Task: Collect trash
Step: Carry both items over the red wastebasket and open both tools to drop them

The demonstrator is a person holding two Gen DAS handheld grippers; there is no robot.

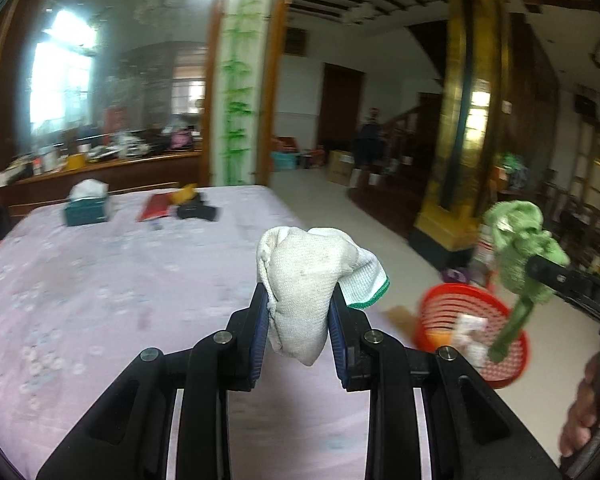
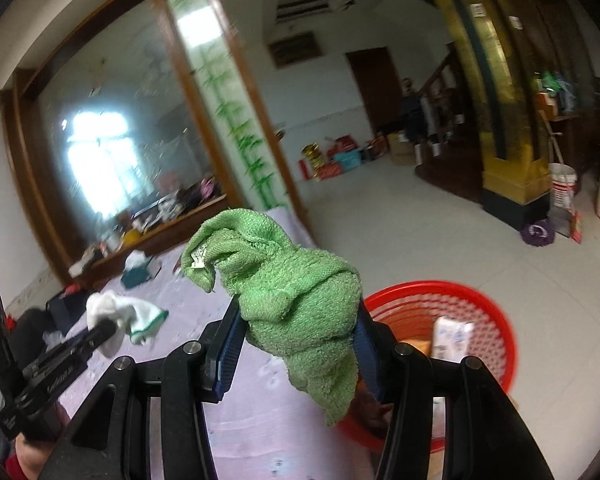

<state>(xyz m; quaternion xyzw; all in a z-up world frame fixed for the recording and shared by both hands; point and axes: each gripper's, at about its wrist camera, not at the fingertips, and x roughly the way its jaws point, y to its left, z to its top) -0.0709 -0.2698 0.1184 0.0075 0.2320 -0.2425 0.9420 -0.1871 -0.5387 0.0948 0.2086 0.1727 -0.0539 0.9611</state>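
Room: a bed with pale lilac flowered cover (image 1: 100, 280) is seen beside a light tiled floor.
Basket: a red plastic mesh basket (image 2: 496, 320) stands on the floor by the bed; paper scraps already lie inside.
Left gripper (image 1: 300, 312): it is pinched on a crumpled white knitted cloth with green hem (image 1: 308, 276), lifted clear of the bed.
Right gripper (image 2: 300, 344): it is clamped on a bunched green terry cloth (image 2: 292, 292), held near the basket, probably for dropping.

Both my wrist cams look forward along my tongs, close up; both share the red basket (image 1: 474, 332) (image 2: 440, 312) and bed (image 1: 100, 280) (image 2: 252, 420).
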